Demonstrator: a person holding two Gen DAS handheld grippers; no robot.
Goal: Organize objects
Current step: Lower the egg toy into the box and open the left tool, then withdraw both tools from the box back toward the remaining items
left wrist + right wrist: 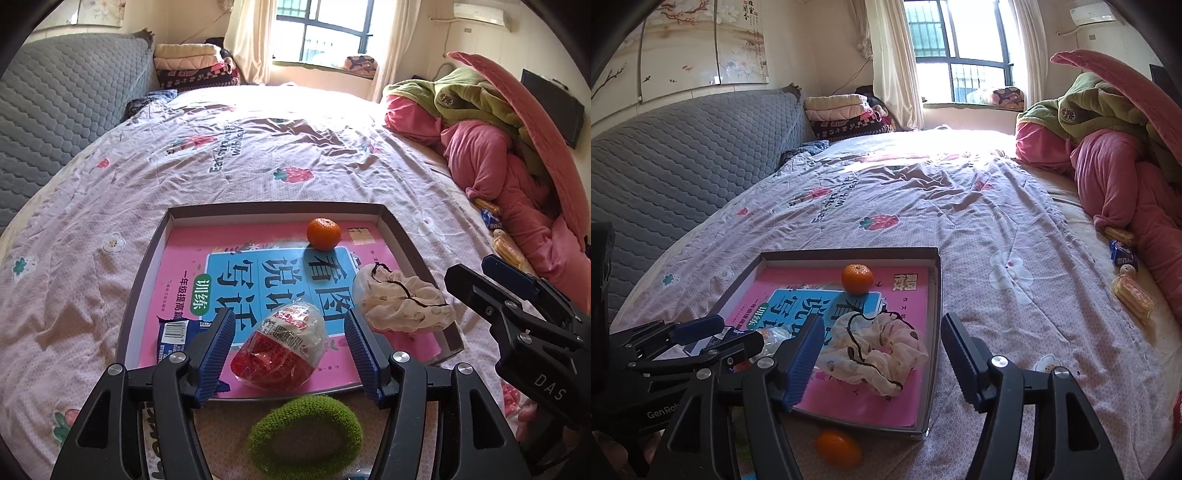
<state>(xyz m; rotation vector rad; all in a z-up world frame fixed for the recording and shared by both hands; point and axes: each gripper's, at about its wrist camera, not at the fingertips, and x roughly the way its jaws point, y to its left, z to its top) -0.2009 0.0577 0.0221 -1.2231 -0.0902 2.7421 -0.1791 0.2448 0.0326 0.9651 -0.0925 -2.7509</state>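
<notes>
My left gripper (290, 354) has its jaws spread wide. The egg-shaped red-and-white packaged toy (280, 345) lies between the blue ribbed pads (216, 354), with a gap on each side; the pads are not touching it. The toy rests on the pink workbook (236, 266) that lines the shallow box tray (147, 258).

From the toy, in the left wrist view:
- 12 o'clock: a tangerine (324, 233), near the tray's far wall, well apart.
- 2 o'clock: a crumpled white scrunchie with black trim (402, 301), at the tray's right edge.
- 9 o'clock: a blue snack packet (177, 332), partly hidden behind the left pad.
- 6 o'clock: a green fuzzy ring (304, 430), outside the tray on the bed sheet (258, 147).

My right gripper (879, 362) is also spread wide and holds nothing. It hangs over the tray's right wall (936, 332), with the scrunchie (875, 350) just beside its left pad. A second tangerine (837, 447) lies on the sheet outside the tray's near edge, at 6 o'clock from the scrunchie. The tangerine in the tray (857, 278) sits at 12 o'clock.

At 3 o'clock, wrapped snacks (1132, 291) lie beside the heap of pink and green bedding (1108, 166).
</notes>
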